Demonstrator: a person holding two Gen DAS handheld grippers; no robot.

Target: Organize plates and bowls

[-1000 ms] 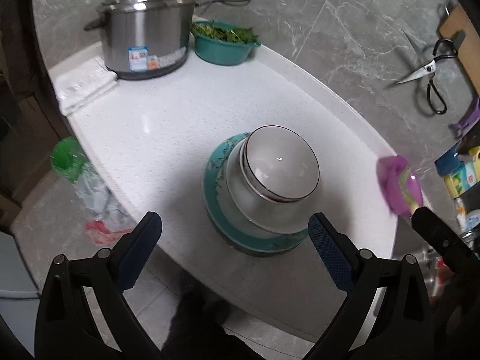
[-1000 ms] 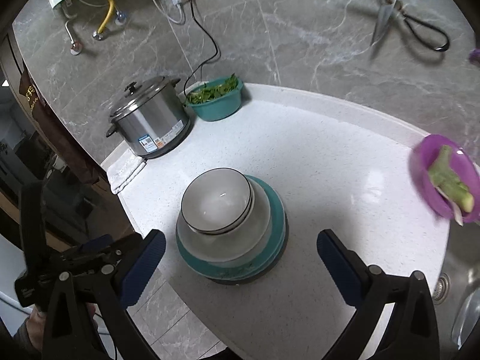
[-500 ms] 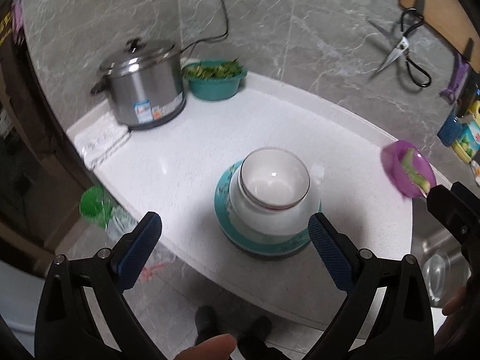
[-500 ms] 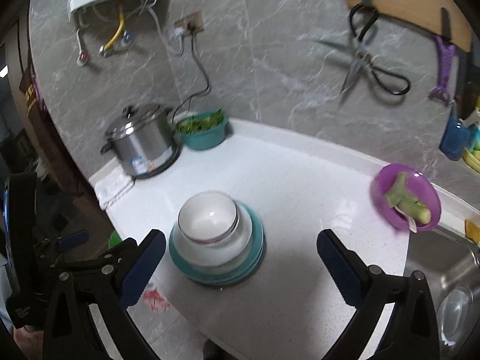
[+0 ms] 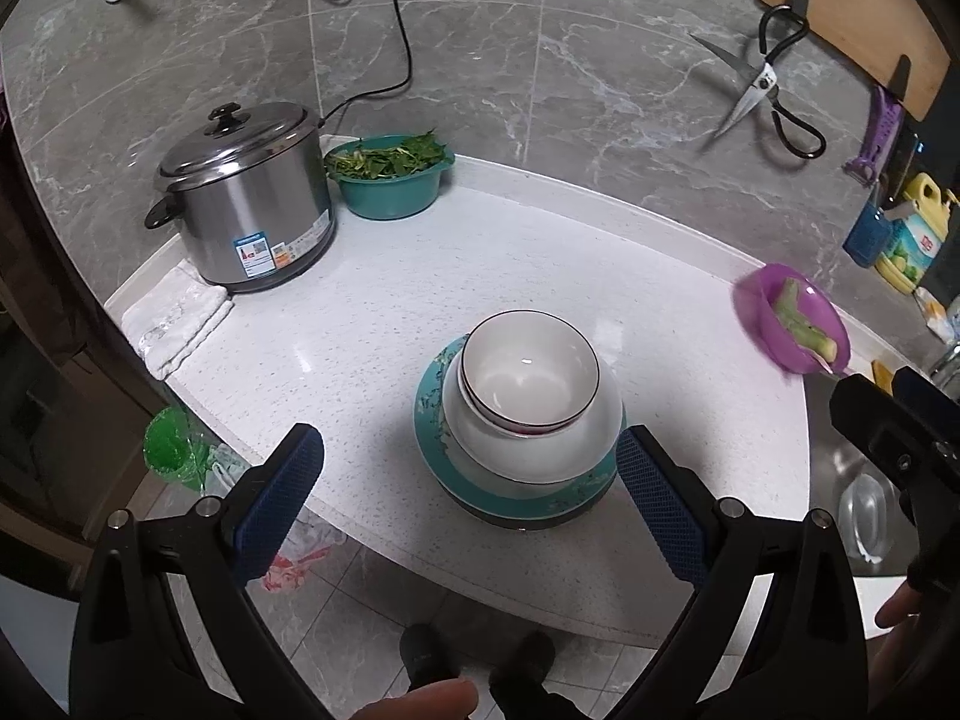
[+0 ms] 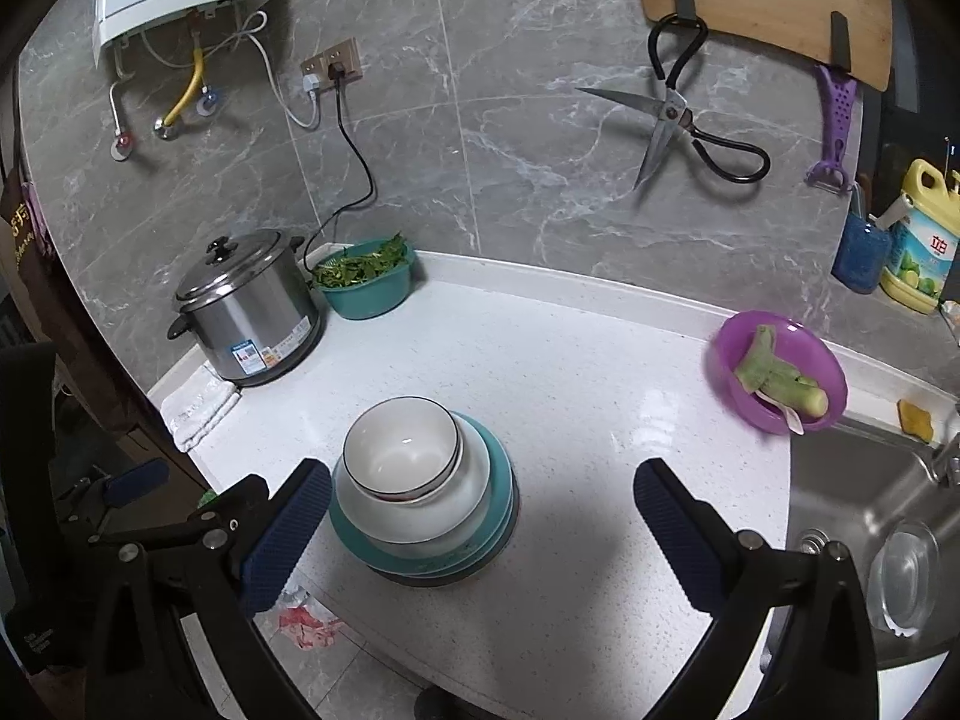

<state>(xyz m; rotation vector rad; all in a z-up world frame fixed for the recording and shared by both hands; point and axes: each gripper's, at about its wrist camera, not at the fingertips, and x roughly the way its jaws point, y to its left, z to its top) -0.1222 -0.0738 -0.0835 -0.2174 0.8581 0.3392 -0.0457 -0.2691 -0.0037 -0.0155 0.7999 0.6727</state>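
Observation:
A stack stands near the front edge of the white counter (image 5: 540,264) (image 6: 570,372): teal plates (image 5: 438,462) (image 6: 498,498) at the bottom, a wide white bowl (image 5: 540,450) (image 6: 456,510) on them, and a smaller dark-rimmed white bowl (image 5: 528,378) (image 6: 402,450) nested on top. My left gripper (image 5: 468,504) is open, held back above the counter's front edge, its blue pads either side of the stack, apart from it. My right gripper (image 6: 480,534) is open too, raised above and in front of the stack, holding nothing.
A steel pot (image 5: 246,198) (image 6: 246,312), a teal basin of greens (image 5: 390,180) (image 6: 366,282) and a folded cloth (image 5: 174,324) occupy the far left. A purple bowl with vegetable pieces (image 5: 792,318) (image 6: 780,372) sits right, beside the sink (image 6: 870,540). Scissors (image 6: 672,120) hang on the wall.
Both grippers have pulled back and up from the stack, so it looks smaller and more of the wall shows. The stack itself has not moved.

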